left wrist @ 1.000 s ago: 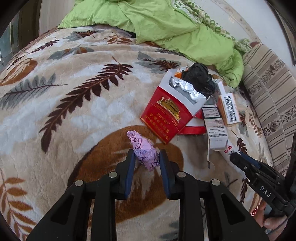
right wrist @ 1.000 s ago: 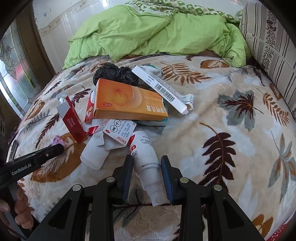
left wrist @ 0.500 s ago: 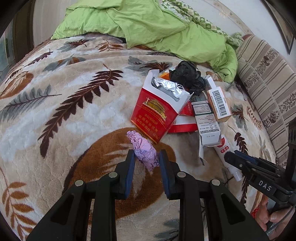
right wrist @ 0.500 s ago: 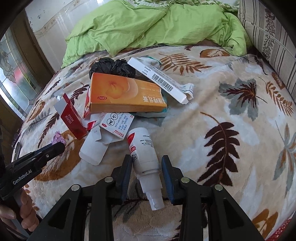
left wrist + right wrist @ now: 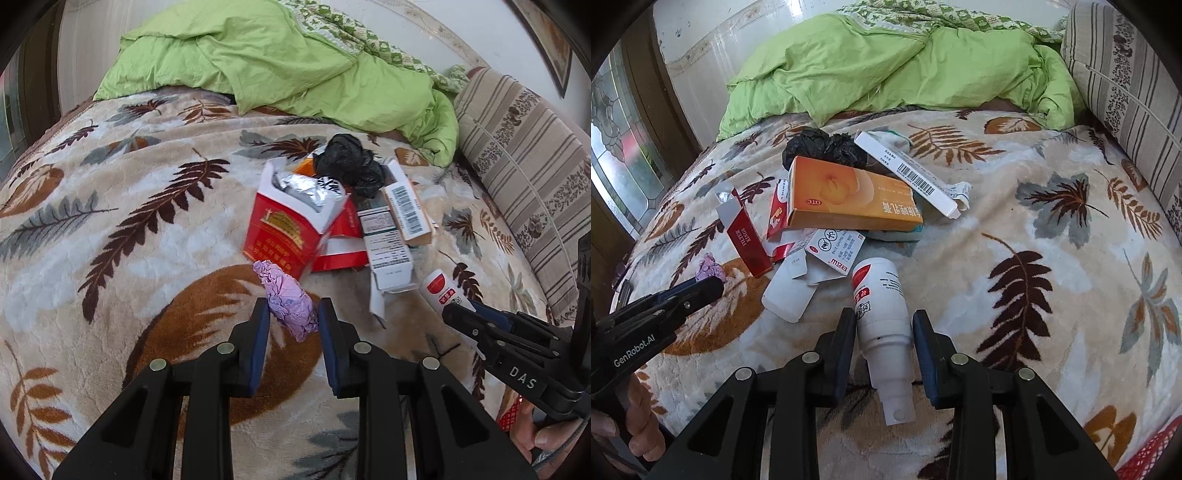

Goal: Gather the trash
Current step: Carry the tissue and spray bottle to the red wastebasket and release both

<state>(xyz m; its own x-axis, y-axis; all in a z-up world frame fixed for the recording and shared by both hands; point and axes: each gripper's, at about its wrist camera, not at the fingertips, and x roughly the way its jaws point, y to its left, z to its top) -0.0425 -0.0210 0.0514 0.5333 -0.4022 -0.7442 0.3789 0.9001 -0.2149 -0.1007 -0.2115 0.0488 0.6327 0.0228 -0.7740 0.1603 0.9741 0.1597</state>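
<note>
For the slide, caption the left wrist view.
Left gripper clamps a crumpled purple wrapper above the leaf-print blanket.

Bedroom, bed (image 5: 110,229), green quilt (image 5: 288,62), pillow (image 5: 524,155)

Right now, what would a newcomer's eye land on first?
The heap of trash mid-bed: an orange box over a red cigarette pack and a black bag, with a green duvet behind. Nearer, the left gripper is shut on a crumpled purple wrapper, and the right gripper, jaws closing, brackets a white spray bottle.
</note>
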